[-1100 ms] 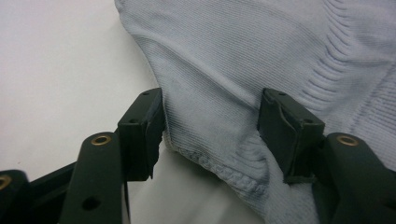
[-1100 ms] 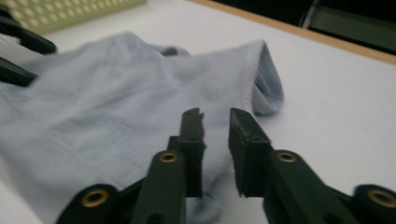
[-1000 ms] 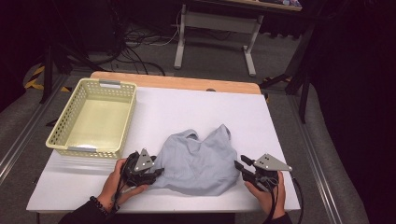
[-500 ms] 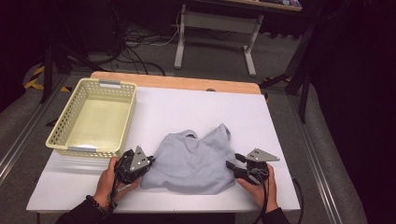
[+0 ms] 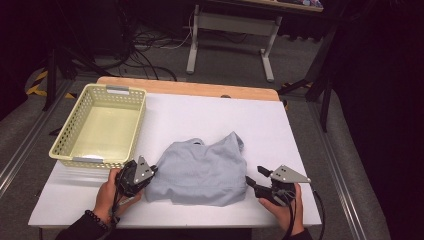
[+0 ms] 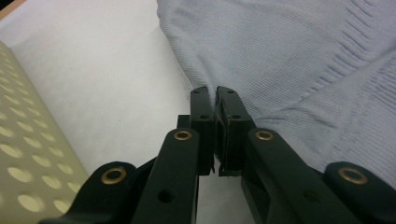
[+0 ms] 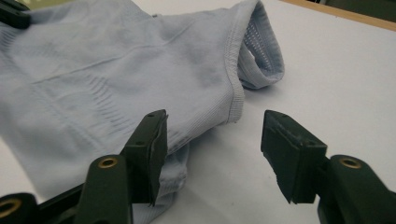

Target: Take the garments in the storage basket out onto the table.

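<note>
While my left fingers (image 6: 215, 100) pinch the garment's (image 5: 200, 170) left edge as an anchor, my right fingers (image 7: 212, 140) have just been opening at its right edge, gripping nothing.

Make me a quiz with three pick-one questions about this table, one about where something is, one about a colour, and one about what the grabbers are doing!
1. Where is the basket?
A. far left of the table
B. on the cloth
C. on the floor

2. What colour is the cloth?
A. red
B. light blue
C. black

3. How do the right gripper fingers stand?
A. pinched on the basket
B. shut tight
C. apart

Answers:
1 A: in the high view the basket sits by the left edge, beyond the left gripper.
2 B: both gripper views show pale blue knit.
3 C: a wide gap shows between its fingers, which have just been opening; the cloth edge lies by one.
</note>
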